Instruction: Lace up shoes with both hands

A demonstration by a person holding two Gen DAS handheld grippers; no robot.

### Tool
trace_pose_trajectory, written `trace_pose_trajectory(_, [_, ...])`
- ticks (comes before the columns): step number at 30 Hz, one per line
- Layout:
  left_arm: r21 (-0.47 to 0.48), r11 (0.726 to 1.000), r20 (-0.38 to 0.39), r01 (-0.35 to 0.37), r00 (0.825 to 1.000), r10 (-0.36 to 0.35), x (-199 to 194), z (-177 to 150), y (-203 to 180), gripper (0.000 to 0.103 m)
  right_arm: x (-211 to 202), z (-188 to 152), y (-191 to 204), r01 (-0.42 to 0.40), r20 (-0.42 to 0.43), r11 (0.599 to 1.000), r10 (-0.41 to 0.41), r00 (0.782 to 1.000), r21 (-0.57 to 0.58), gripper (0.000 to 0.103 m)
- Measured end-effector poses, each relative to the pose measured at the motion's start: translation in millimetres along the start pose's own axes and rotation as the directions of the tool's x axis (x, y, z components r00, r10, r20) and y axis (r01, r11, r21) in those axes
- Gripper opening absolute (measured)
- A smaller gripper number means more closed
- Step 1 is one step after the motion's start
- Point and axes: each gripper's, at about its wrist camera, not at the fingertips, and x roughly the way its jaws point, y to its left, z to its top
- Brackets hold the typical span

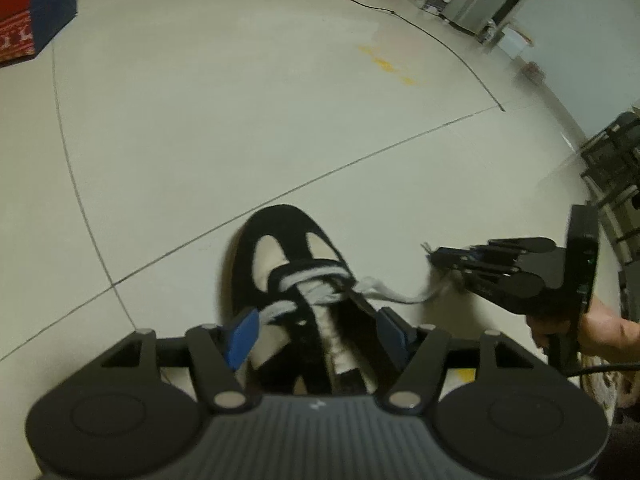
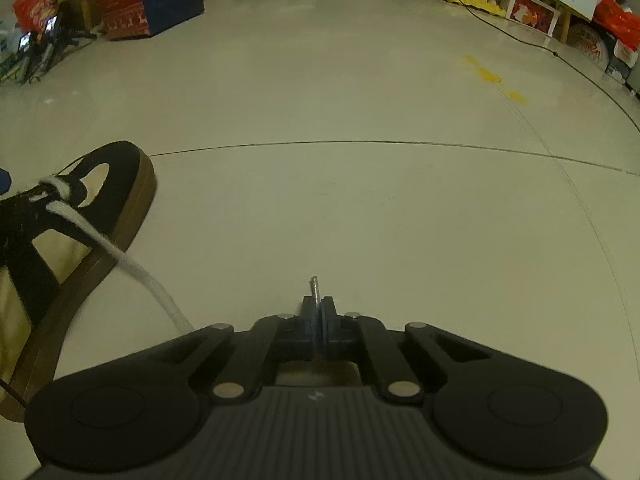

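Beside shoe (image 2: 76, 216) — right tongs (image 2: 318, 312) pinch lace (image 2: 136, 276).

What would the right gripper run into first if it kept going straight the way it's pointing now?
Probably nothing close. The right gripper, shut on the lace tip, points over bare floor. The shoe sits off to its left, outside that line. The clutter along the far wall would come first, though depth is hard to judge.

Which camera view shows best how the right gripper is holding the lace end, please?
The right wrist view: the right gripper is shut on the lace tip, which pokes out between its pads. The left wrist view shows that gripper from the side, blurred, with the white lace running to it from the shoe.
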Motion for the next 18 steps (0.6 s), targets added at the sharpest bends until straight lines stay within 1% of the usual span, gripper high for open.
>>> trace_pose_trajectory(3, [-0.034, 0.999, 0.03, 0.036, 0.999, -0.035, -6.8, 4.1, 1.7, 0.067, -10.6, 4.9, 10.3, -0.038, 0.043, 0.999, 0.038, 0.998, -0.009, 0.002])
trace_pose_trajectory(5, [-0.096, 0.992, 0.04, 0.082, 0.996, -0.078, -8.2, 8.7, 6.9, 0.067, -24.9, 13.0, 24.4, -0.073, 0.09, 0.996, 0.077, 0.993, -0.056, 0.002])
trace_pose_trajectory(7, [-0.18, 0.973, 0.054, 0.142, 0.989, -0.134, -7.6, 12.6, 13.8, 0.067, -38.6, 20.6, 37.4, -0.107, 0.13, 0.99, 0.119, 0.984, -0.095, 0.002])
trace_pose_trajectory(10, [-0.257, 0.946, 0.087, 0.198, 0.979, -0.182, -7.5, 10.3, 17.5, 0.065, -55.4, 31.6, 57.3, -0.159, 0.168, 0.978, 0.181, 0.969, -0.138, 0.002])
trace_pose_trajectory(12, [-0.292, 0.93, 0.115, 0.225, 0.973, -0.199, -8.0, 10.2, 20.7, 0.065, -58.8, 36.2, 67.8, -0.182, 0.163, 0.969, 0.21, 0.964, -0.168, 0.002])
trace_pose_trajectory(14, [-0.317, 0.916, 0.125, 0.246, 0.968, -0.217, -5.8, 10.5, 23.2, 0.061, -62.2, 40.7, 78.3, -0.206, 0.158, 0.959, 0.238, 0.958, -0.197, 0.002])
trace_pose_trajectory(16, [-0.34, 0.903, 0.132, 0.262, 0.964, -0.231, -3.8, 10.8, 25.6, 0.06, -65.6, 45.2, 88.8, -0.229, 0.152, 0.947, 0.266, 0.952, -0.227, 0.002])
trace_pose_trajectory(18, [-0.352, 0.898, 0.132, 0.264, 0.964, -0.232, -3.6, 9.9, 28.3, 0.056, -69.0, 49.8, 99.3, -0.251, 0.145, 0.934, 0.294, 0.945, -0.256, 0.002])
